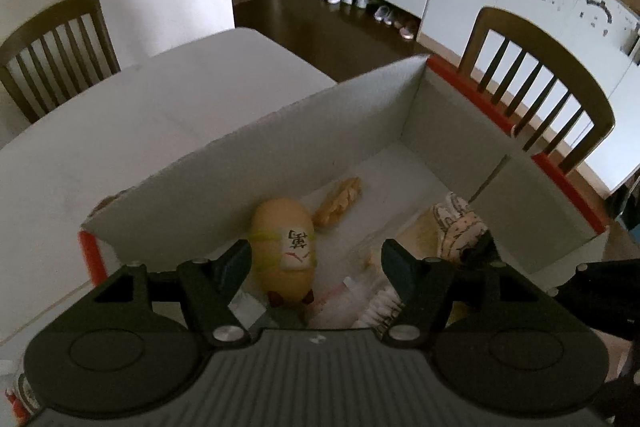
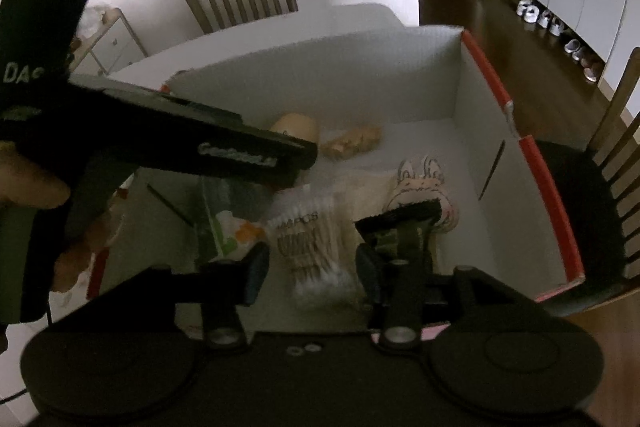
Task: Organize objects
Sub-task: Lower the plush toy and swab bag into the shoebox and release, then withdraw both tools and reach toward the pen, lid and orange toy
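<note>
Both grippers hung over the open cardboard box (image 1: 460, 131) with its red-taped rim, which sat on the white table (image 1: 140, 115) and served as the collecting place for the loose items. The left gripper (image 1: 316, 263) stood open, its jaws well apart and holding nothing; the tan egg-shaped toy (image 1: 286, 247) with a printed face lay on the box floor between and below the fingertips, apparently set down against the near wall so it would not roll. Just beyond it lay a small tan pastry-like piece (image 1: 338, 205), and to the right a patterned cloth bundle (image 1: 458, 227). In the right wrist view the right gripper (image 2: 312, 267) was partly open, jaws clear of the packet of cotton swabs (image 2: 308, 239) lying beneath them on the box floor, so nothing seemed gripped; the packet looked just released there, beside a green and orange wrapper (image 2: 228, 227). The left gripper's black body (image 2: 192, 143) crossed the upper left of that view, with the person's hand (image 2: 28, 179) on its handle. Judging by the contents, the sorting was well along, with both tools free to fetch whatever remained outside
</note>
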`<action>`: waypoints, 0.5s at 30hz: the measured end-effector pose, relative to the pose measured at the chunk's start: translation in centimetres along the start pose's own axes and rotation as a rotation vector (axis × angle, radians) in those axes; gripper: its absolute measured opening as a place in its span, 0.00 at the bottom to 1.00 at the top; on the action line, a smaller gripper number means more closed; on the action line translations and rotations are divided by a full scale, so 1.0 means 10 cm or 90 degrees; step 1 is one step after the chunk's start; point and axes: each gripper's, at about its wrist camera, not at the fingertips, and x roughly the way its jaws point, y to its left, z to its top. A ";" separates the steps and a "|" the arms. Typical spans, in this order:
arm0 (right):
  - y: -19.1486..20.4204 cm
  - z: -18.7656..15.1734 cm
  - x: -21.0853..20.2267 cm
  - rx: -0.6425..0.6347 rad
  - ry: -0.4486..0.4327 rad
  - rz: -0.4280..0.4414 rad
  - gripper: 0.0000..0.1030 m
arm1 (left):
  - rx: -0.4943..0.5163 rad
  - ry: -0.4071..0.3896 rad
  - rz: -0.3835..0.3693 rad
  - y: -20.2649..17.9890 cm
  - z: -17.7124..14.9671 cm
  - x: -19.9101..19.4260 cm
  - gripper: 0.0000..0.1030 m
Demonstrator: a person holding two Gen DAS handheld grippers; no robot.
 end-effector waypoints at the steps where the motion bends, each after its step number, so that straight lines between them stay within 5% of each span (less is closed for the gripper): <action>1: 0.00 -0.01 -0.04 0.001 -0.006 -0.002 0.47 | -0.001 -0.005 0.000 0.00 -0.01 -0.05 0.69; 15: 0.17 -0.08 -0.51 -0.017 -0.073 -0.010 0.50 | -0.014 -0.079 -0.007 -0.06 -0.17 -0.73 0.69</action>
